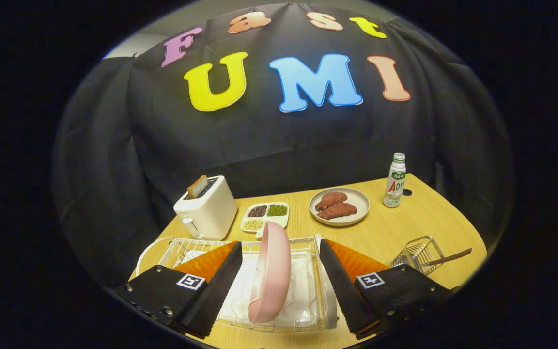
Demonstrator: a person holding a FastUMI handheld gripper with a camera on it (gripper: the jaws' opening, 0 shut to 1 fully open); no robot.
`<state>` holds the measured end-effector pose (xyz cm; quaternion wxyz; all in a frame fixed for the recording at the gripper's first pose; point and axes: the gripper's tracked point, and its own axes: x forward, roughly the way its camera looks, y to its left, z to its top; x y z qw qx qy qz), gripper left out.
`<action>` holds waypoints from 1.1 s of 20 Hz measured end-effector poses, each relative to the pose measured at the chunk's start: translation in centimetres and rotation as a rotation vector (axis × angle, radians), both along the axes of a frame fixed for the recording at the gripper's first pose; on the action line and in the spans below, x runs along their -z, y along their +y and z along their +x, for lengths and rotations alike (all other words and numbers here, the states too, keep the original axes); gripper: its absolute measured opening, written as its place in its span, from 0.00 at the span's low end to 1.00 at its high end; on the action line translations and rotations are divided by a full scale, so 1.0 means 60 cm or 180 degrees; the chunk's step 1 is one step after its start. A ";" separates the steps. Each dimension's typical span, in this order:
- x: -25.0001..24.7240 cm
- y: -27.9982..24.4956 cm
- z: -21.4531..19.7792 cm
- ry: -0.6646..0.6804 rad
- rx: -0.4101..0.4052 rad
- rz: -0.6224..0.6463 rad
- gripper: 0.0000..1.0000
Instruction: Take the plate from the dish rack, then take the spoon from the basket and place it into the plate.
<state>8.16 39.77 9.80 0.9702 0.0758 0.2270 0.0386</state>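
Pink plate (pixel 270 271) stands on edge in the dish rack (pixel 308 310), between the spread, untouching tongs (pixel 279 283).

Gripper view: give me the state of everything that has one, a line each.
Gripper: open, fingers either side of the plate, not touching.
Pink plate: on edge in the dish rack.
Spoon: lying in the wire basket, handle sticking out.
Toaster: bread in slot.
Bottle: upright, capped.

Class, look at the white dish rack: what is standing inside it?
A pink plate stands on edge in the dish rack, between the open gripper's fingers. The fingers cover the rack's side parts, so anything there is hidden.
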 end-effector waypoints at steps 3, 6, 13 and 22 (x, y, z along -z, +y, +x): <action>0.038 0.016 0.011 0.0312 0.0020 0.0029 0.85; 0.063 0.022 0.022 0.0473 0.0018 0.0029 0.78; 0.107 0.039 0.030 0.0778 0.0008 -0.0002 0.50; 0.101 0.021 0.030 0.0805 0.0350 -0.0510 0.29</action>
